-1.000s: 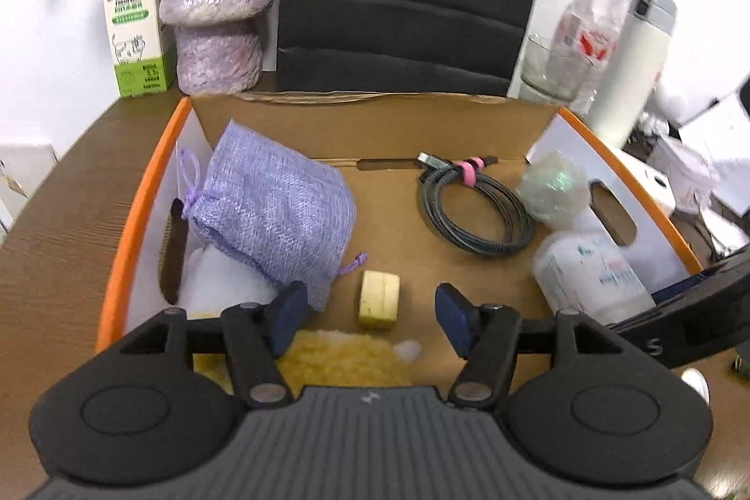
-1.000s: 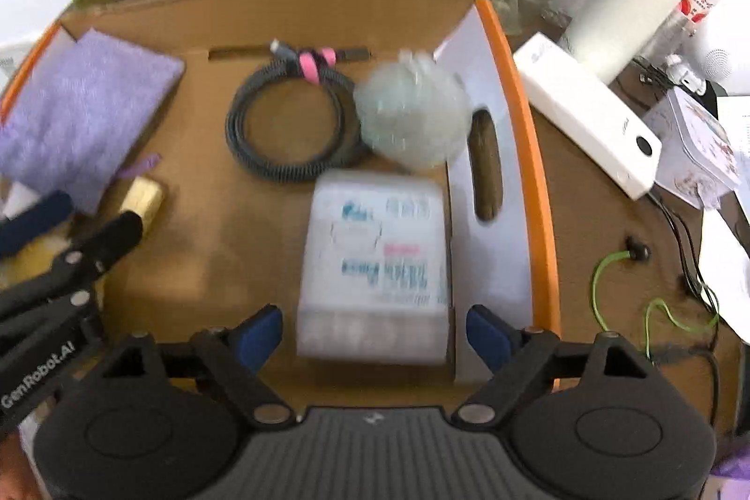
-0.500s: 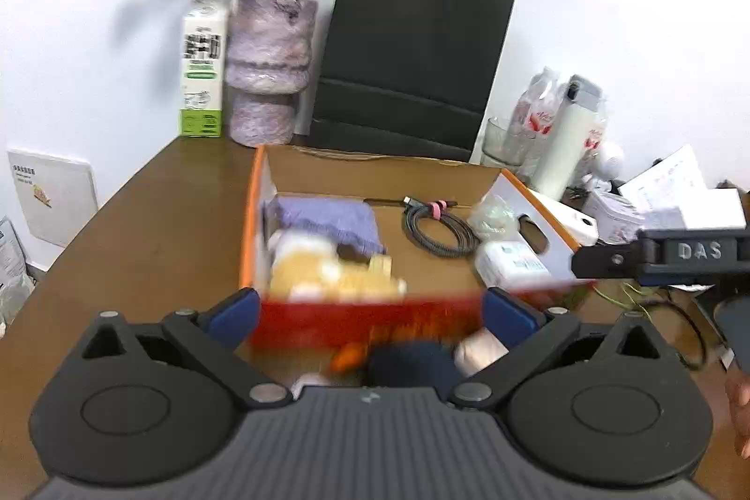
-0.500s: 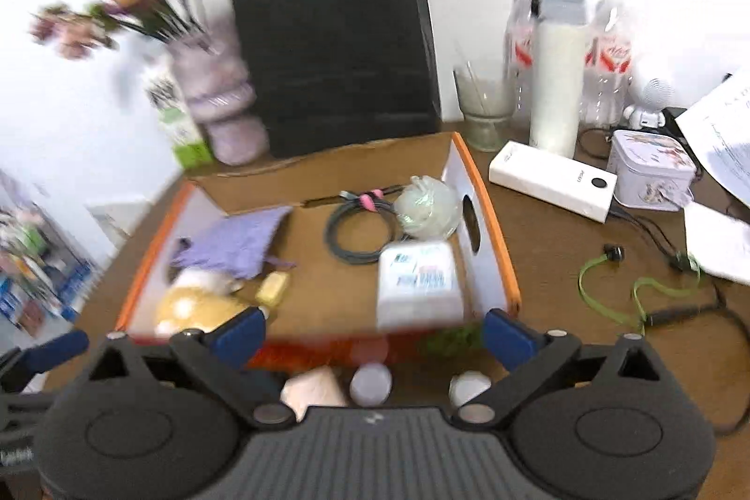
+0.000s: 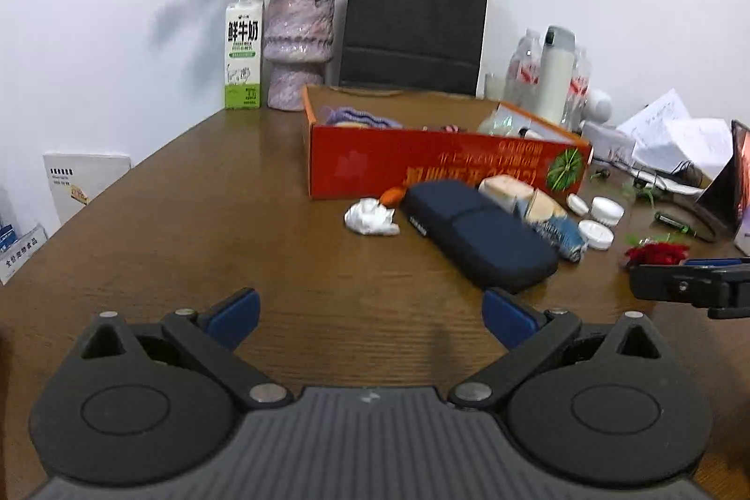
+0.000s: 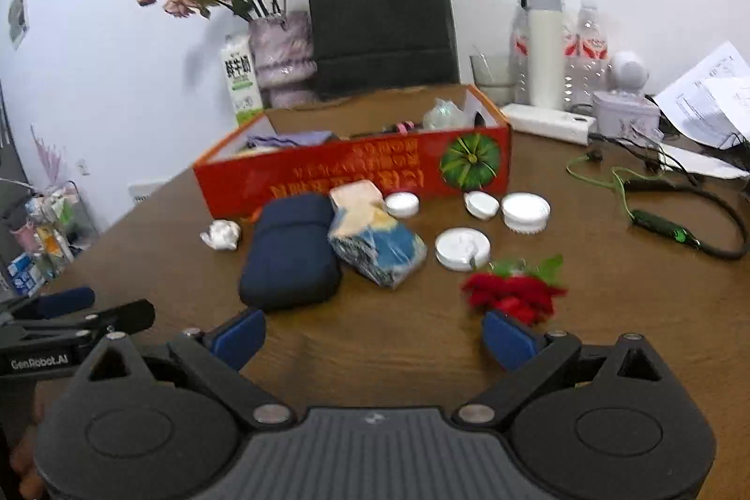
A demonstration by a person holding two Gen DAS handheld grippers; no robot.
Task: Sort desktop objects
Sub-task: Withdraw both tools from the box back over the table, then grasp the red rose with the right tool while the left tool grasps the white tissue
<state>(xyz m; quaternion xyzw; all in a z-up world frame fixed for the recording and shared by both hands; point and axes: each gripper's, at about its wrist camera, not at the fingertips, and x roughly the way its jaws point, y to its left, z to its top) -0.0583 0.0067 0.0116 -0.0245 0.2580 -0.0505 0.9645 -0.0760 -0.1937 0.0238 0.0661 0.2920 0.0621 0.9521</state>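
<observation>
**Between picks: both tongs empty, loose items waiting in front of the box**

The left gripper (image 5: 370,315) and right gripper (image 6: 375,336) hover over the brown wooden table (image 5: 211,228), jaws spread wide, nothing between them. The step in hand looks like choosing the next item. The dark blue zip pouch (image 6: 290,249) lies just ahead of both, and the red artificial rose (image 6: 513,291) sits beside the right gripper's right pad. Each needs a straddling approach before going into the orange cardboard box (image 6: 356,172) behind.

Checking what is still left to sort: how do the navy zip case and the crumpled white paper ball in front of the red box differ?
The navy zip case is large, dark and smooth, with a neat rounded-rectangle shape; the crumpled white paper ball is small, pale and irregular. The case lies beside a blue-patterned packet; the ball lies alone. Both rest on the table, outside the red box.
</observation>
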